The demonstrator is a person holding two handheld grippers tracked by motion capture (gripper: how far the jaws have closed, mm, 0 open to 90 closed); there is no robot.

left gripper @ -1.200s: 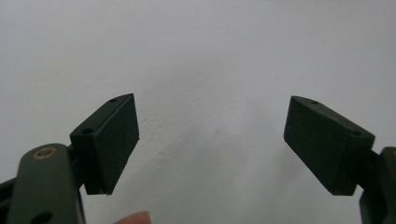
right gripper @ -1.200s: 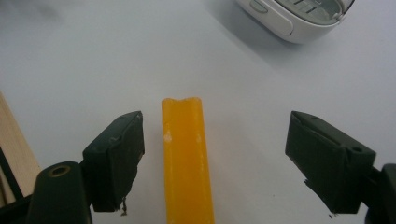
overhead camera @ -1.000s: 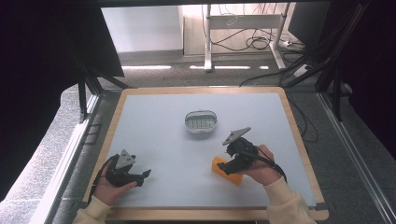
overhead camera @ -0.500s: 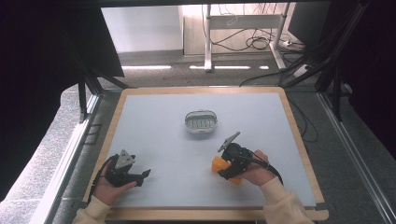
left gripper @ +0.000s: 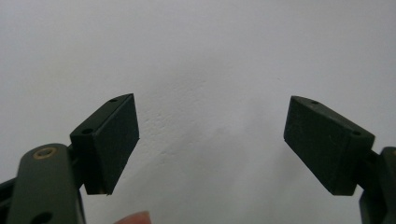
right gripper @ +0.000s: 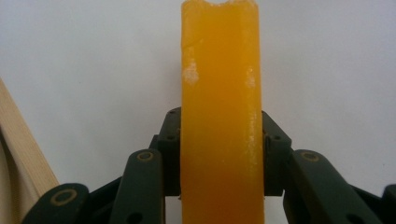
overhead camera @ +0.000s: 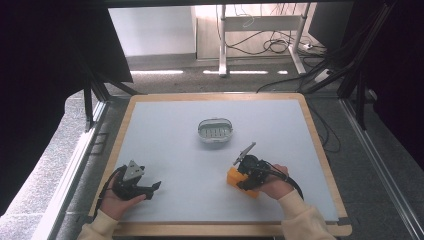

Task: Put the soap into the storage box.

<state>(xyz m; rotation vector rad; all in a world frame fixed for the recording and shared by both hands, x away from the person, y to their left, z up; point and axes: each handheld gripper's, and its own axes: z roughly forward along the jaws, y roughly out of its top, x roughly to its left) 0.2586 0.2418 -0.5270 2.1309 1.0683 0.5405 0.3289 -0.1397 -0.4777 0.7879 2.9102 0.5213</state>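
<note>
An orange bar of soap [overhead camera: 236,177] is clamped edge-on in my right gripper [overhead camera: 244,176] at the front right of the grey table mat; in the right gripper view the orange bar [right gripper: 220,116] stands upright between the black jaws, which press on both its sides. A small oval grey soap dish [overhead camera: 215,130] with a slotted insert sits at the mat's middle, well beyond that gripper. My left gripper [overhead camera: 150,187] rests at the front left, open, its jaws [left gripper: 211,140] spread wide over bare mat with nothing between them.
The grey mat [overhead camera: 175,155] lies in a wooden frame [overhead camera: 220,229] whose edge shows at the left of the right gripper view. Table legs and cables stand on the floor beyond the far edge. Dark frames flank both sides.
My right gripper has drawn back toward the front edge with the orange soap, turning slightly. The left gripper has stayed put.
</note>
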